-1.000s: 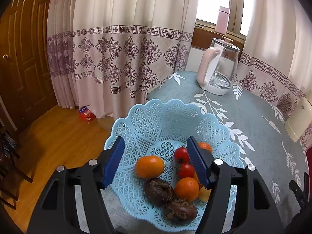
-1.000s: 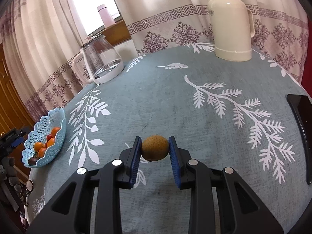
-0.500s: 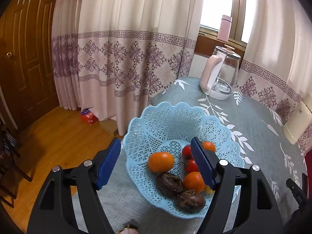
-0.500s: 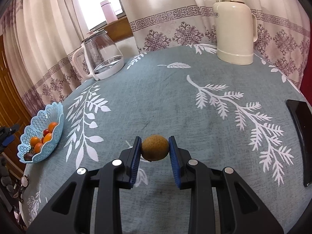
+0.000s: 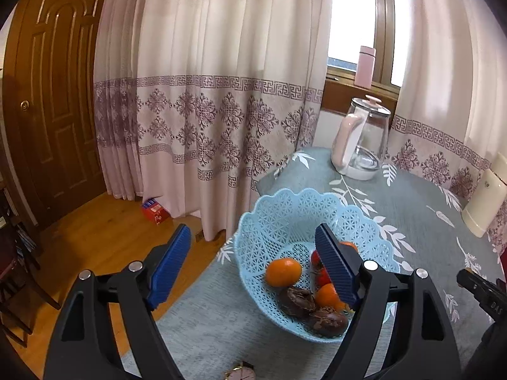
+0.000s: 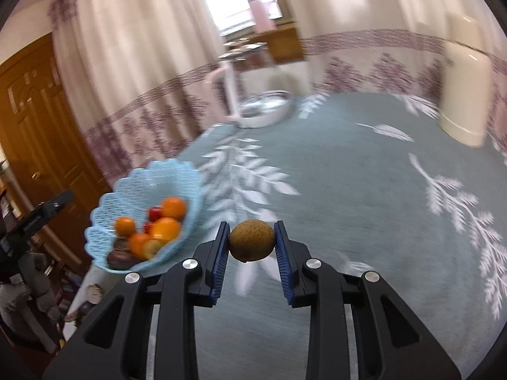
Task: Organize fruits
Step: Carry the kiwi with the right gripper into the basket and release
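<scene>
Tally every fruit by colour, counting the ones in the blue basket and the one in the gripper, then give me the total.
Orange fruits: 4
Red fruits: 2
Dark brown fruits: 2
Yellow piece: 1 (blurred, kind unclear)
Brown kiwi, held in the right gripper: 1
Total: 10

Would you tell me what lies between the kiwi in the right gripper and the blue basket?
Only bare tablecloth with leaf print separates the kiwi from the blue basket, as the right wrist view shows.

One kiwi, one basket, one kettle.
</scene>
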